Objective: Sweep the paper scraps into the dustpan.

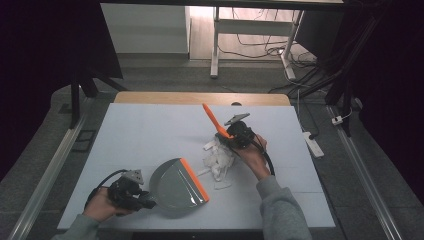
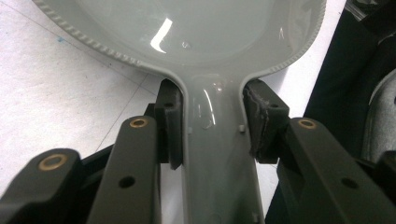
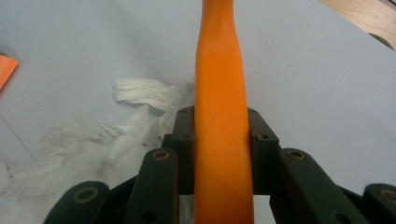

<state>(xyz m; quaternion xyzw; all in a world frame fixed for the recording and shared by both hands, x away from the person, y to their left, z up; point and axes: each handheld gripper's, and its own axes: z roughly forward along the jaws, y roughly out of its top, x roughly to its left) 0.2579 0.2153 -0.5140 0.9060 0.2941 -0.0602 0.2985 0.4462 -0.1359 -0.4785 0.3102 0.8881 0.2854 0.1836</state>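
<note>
Left gripper clamps tight on the grey dustpan handle, pan flat at the near table edge, orange lip facing the scraps. Beyond, the white paper scraps lie mid-table. Right gripper squeezes the orange brush handle behind them. Best to hold the lip pressed down and sweep short, low strokes toward it.

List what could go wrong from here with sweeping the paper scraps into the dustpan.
1. The crumpled white paper scraps lie loose and spread out beside the grey dustpan with an orange lip; a fast stroke could scatter some past the lip.
2. The right gripper clamps the orange brush handle low down, so the long handle might twist in the grip.
3. The left gripper holds only the dustpan's narrow handle; a push could lift or pivot the lip.
</note>
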